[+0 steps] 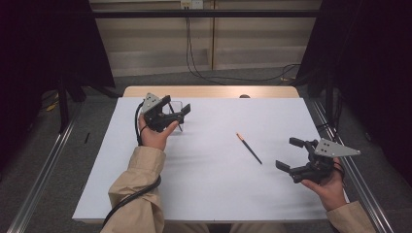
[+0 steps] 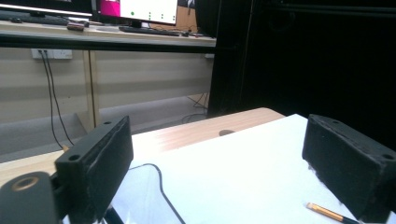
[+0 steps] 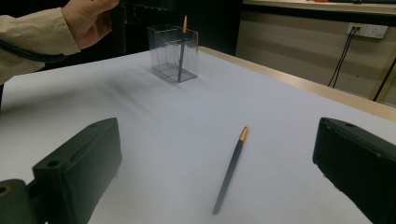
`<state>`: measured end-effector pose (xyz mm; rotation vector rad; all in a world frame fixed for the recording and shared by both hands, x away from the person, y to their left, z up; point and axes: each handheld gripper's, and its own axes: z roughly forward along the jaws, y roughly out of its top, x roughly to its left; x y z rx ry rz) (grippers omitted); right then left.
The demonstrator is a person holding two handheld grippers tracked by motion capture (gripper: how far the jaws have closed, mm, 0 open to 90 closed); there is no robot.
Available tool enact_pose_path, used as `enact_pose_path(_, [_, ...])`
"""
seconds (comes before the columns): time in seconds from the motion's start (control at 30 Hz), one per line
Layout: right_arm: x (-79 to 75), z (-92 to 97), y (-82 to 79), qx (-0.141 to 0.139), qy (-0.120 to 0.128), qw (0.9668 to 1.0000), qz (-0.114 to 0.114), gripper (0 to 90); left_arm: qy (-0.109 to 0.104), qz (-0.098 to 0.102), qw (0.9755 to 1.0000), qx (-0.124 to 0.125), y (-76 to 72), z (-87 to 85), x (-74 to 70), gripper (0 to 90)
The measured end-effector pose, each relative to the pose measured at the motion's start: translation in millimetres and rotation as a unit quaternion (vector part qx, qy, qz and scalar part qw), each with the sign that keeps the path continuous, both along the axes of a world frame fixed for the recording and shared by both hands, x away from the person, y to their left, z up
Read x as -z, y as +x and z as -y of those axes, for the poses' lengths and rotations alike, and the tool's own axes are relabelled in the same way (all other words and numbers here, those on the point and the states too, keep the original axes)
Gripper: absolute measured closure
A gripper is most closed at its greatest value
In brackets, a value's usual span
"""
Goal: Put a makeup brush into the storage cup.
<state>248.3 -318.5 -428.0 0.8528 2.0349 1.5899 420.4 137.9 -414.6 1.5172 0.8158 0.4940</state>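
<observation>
The loose pencil [image 1: 249,148] lies flat on the white tabletop [image 1: 209,184] a little right of its middle, its orange end toward 11 o'clock and its dark tip toward 5 o'clock in the high view; in the right gripper view it rests between and beyond the two black jaws, touching neither. A second pencil [image 3: 181,51] already stands tilted in the clear plastic holder [image 3: 173,53] at about 10 o'clock from the loose one, well apart from it. The left hand-held gripper [image 1: 171,112] hovers just over that holder with its jaws spread wide and nothing between the pads; no earlier picture is here to compare, so I read it simply as having let go. The right hand-held gripper [image 1: 291,158] sits at about 4 o'clock from the loose pencil, jaws wide apart and empty, near but not touching it. The step in hand looks to be fetching this pencil for the holder. To do it well, I would bring the right jaws down astride the shaft near its middle, square across its length so it does not roll, close gently on the thin barrel, lift it level, then tip it upright over the holder. The left gripper should draw clear of the holder's mouth first, lest the two collide
</observation>
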Motion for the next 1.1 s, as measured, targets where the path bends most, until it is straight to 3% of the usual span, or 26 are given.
enact_pose_path(0.27, [-0.2, -0.3, -0.1, -0.002, 0.001, 1.0000, 0.001, 0.7, 0.002, 0.004, 0.9998, 0.020, -6.4, -3.0, -1.0, 2.9])
enact_pose_path(0.33, [-0.2, -0.2, -0.1, -0.001, 0.001, 1.0000, 0.001, 0.7, -0.006, 0.007, 0.9997, 0.025, -8.3, -3.7, -1.0, 1.9])
enact_pose_path(0.53, [-0.1, -0.4, 0.1, -0.001, 0.000, 1.0000, 0.001, 0.7, 0.011, 0.014, 0.9986, 0.050, -13.6, -7.1, -1.0, 0.0])
enact_pose_path(0.77, [-0.3, -0.3, 0.0, -0.001, 0.000, 1.0000, 0.001, 0.7, 0.000, 0.018, 0.9974, 0.070, -21.6, -9.5, -0.8, 0.0])
enact_pose_path(1.1, [-0.2, -0.7, 0.0, 0.000, 0.000, 1.0000, 0.001, 0.7, 0.021, 0.027, 0.9942, 0.102, -34.2, -14.1, -2.3, 0.0])
